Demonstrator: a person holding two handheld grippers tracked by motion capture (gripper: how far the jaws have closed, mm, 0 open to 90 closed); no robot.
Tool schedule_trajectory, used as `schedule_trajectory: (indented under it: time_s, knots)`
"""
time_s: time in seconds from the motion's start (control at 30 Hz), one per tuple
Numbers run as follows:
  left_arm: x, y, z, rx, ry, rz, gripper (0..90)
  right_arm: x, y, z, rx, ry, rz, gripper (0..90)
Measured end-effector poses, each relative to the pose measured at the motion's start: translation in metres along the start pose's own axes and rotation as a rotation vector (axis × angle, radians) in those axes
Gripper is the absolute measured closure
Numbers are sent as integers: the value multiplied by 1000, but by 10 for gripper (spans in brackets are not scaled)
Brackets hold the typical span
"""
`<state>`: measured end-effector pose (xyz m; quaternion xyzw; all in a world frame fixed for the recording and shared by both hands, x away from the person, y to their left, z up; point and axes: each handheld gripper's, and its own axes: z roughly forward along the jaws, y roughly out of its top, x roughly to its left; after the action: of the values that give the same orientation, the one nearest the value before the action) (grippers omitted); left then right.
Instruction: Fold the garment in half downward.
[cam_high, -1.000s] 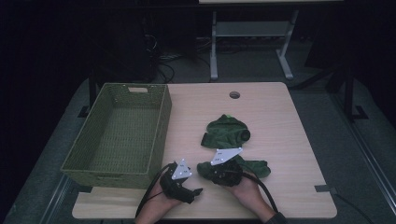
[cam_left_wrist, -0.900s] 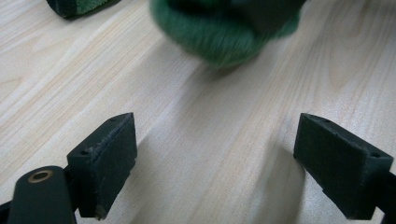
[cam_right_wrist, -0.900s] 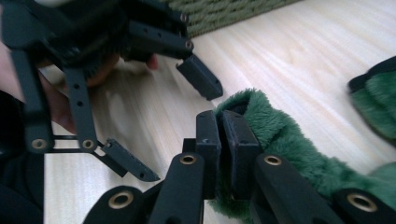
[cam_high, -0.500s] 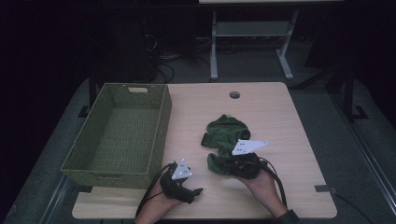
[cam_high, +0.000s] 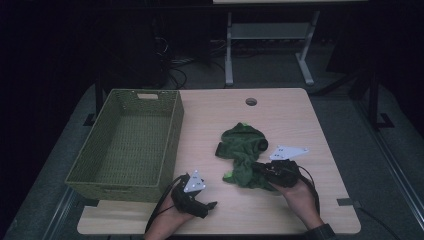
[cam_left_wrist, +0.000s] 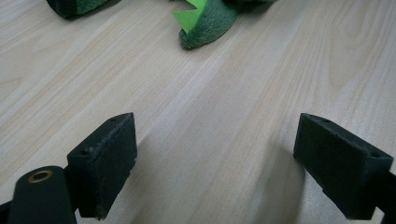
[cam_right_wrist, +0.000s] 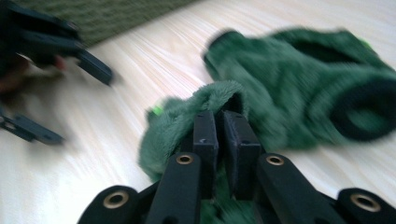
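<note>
Green fleece garment (cam_high: 243, 150) lies on the counter (cam_high: 300, 115), a little toward the near right of its middle, crumpled into two lumps: a rounder one farther from the person and a smaller bunch nearer the front edge. The right tool (cam_high: 261, 169) is pinching that nearer bunch. In the right gripper view its two black jaws stand almost pressed together with a fold of the fleece (cam_right_wrist: 205, 100) caught between them, and they have just eased apart a touch without letting the cloth go. The right hand (cam_high: 296, 192) comes in from the front edge, near the right corner, and its tool points toward the left side of the counter, low over the wood.

The left tool (cam_high: 212, 204) rests close to the front edge, left of the middle, just in front of the near right corner of a green woven basket (cam_high: 125, 150). Its jaws are spread wide, and the left gripper view shows bare wood between the two black pads (cam_left_wrist: 105, 154), nothing gripped. A bright green tab on the edge of the garment (cam_left_wrist: 205, 18) shows beyond them, apart from the jaws. The left hand (cam_high: 172, 212) holds it still at the counter's edge.

The basket stands along the left side of the counter, reaching from near the front edge to the back. A small round hole (cam_high: 251, 102) sits in the wood near the back edge.
</note>
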<state>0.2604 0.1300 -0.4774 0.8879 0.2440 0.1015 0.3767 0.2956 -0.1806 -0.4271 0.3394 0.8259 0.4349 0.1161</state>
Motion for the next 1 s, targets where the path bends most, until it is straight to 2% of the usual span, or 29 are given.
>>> schedule_trajectory:
  time_s: [0.1, 0.13, 0.33, 0.47, 0.57, 0.63, 0.8, 0.83, 0.97, 1.0]
  knots:
    - [0, 0, 0, 0, 2, 4, 129, -8, -5, -4, 16, -28, 22, 769]
    - [0, 0, 0, 0, 2, 4, 129, -9, -5, -6, 9, -28, 36, 767]
    - [0, 0, 0, -1, 1, 2, 129, -14, -5, -19, -37, -45, 36, 804]
    - [0, 0, 0, -4, 4, 3, 129, -11, -1, -20, -63, -35, 28, 839]
    - [0, 0, 0, -3, 4, 0, 129, -5, 8, -18, -87, -24, 4, 852]
    - [0, 0, 0, -3, 3, 0, 129, -3, 15, -9, -90, -19, -7, 859]
    - [0, 0, 0, 0, 3, 4, 129, -9, 8, 15, 10, -31, 9, 865]
    - [0, 0, 0, 0, 3, 4, 129, -9, 8, 15, 10, -31, 9, 865]
    - [0, 0, 0, -1, 2, 0, 129, -9, -3, 32, 86, -17, 6, 888]
    - [0, 0, 0, 0, 2, 0, 129, -5, -8, 42, 138, -3, 12, 898]
